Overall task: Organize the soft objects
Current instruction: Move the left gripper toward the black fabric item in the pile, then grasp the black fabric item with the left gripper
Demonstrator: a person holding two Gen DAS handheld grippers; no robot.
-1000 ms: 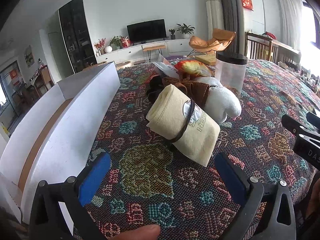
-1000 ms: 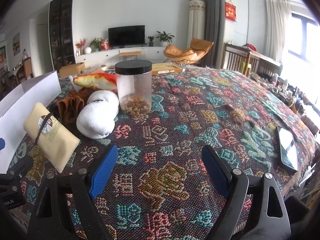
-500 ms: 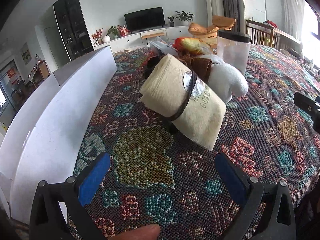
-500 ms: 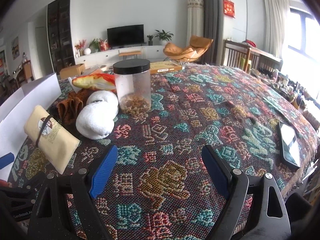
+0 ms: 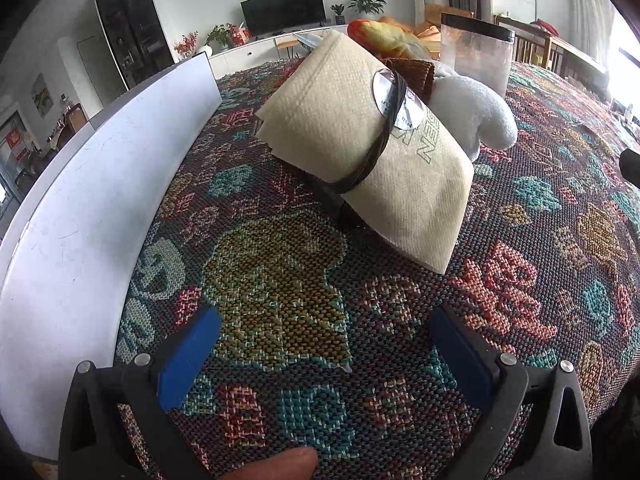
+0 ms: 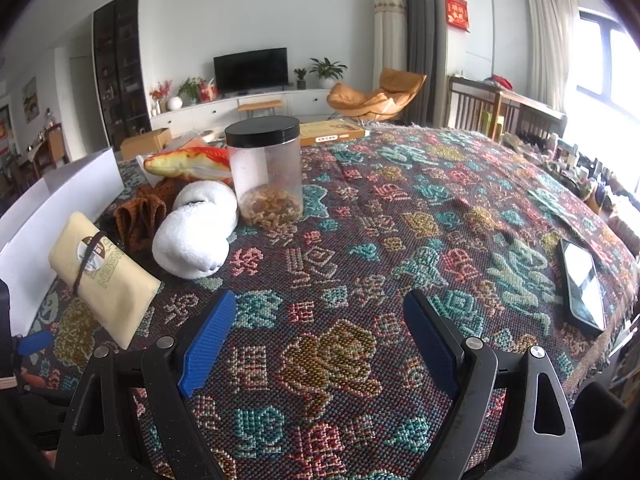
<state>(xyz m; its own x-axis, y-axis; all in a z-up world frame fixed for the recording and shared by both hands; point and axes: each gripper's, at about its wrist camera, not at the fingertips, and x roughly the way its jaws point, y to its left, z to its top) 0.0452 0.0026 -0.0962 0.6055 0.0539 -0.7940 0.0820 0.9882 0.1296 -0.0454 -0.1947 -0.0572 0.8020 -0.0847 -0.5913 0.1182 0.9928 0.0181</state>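
Beige cloth roll just ahead of wide left tongs, white box wall alongside; right tongs wide.

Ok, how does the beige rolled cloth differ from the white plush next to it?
The beige rolled cloth is flat-woven, printed with lettering and bound by a dark band; the white plush is fluffy, plain and unbound. The cloth lies beside the white box wall, just ahead of the open left gripper; the plush sits farther back, by the clear jar. Both rest on the patterned tablecloth, and no gripper touches either.
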